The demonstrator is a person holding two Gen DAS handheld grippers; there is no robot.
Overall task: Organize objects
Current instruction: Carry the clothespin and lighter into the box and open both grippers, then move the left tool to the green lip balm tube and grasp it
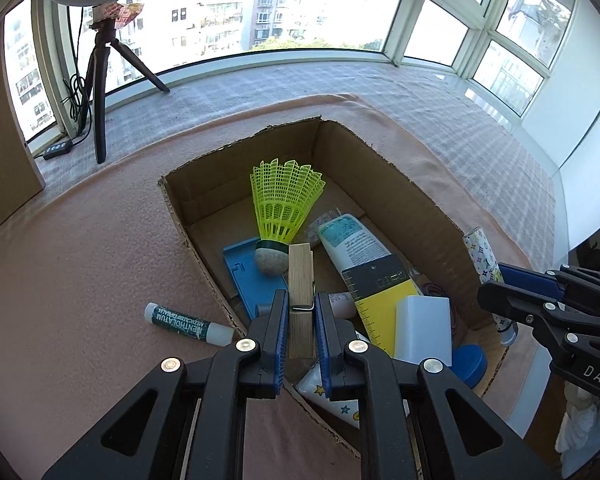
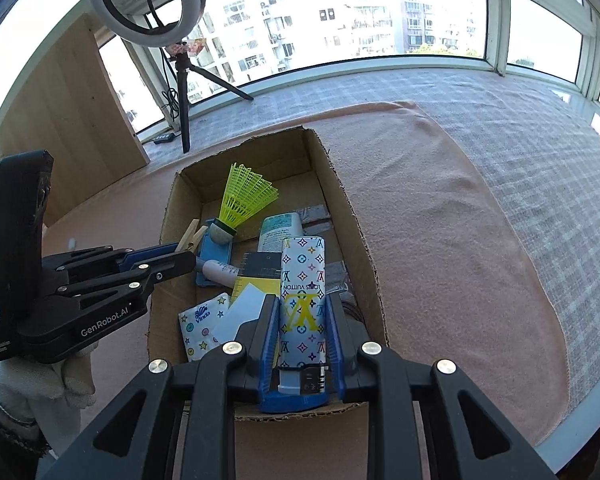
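Two handheld grippers hover over an open cardboard box (image 1: 420, 184) on a pink cloth. The left gripper (image 1: 302, 312) clamps a wooden clothespin (image 1: 301, 276); the right gripper (image 2: 302, 312) clamps a patterned lighter (image 2: 302, 280). The box already holds a yellow shuttlecock (image 1: 284, 200), white tube (image 1: 352, 240), ruler (image 1: 380, 300) and tissue pack (image 2: 202, 326). A lip balm stick (image 1: 188, 322) lies outside, just beside the box's left wall.

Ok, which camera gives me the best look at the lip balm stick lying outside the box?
The left wrist view. There the lip balm stick lies in full on the pink cloth, just left of the cardboard box, with its green label readable. In the right wrist view I cannot find it; the left gripper covers that side of the box.
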